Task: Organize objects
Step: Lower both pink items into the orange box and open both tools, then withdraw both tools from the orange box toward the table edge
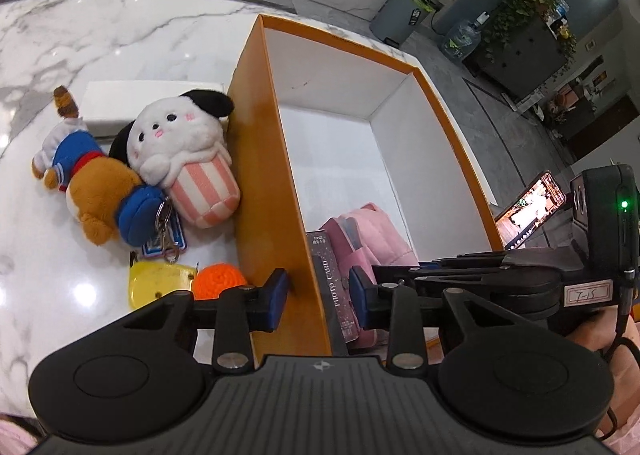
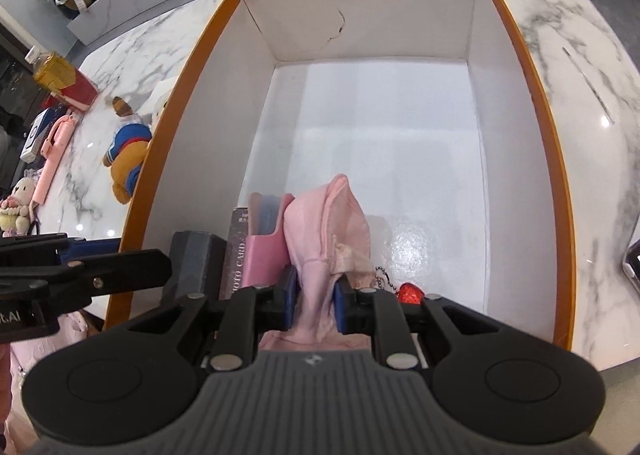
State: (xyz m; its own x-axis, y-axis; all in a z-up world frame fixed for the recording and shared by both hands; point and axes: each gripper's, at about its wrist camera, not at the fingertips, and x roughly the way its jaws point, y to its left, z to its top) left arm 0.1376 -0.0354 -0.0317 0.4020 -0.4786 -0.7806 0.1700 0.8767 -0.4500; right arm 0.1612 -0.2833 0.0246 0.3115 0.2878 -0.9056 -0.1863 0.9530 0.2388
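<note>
An orange box with a white inside stands on the marble table. My left gripper straddles its left wall and the dark photo-card book standing inside; whether the pads press on them does not show. My right gripper is shut on a pink fabric item low inside the box, next to a pink case and the book. A red charm on a bead chain lies beside it.
Left of the box lie a white dog popcorn plush, a brown bear plush in blue, a yellow item, an orange knitted ball and a white box. A phone stands at the right. Far left are a bottle and a pink stick.
</note>
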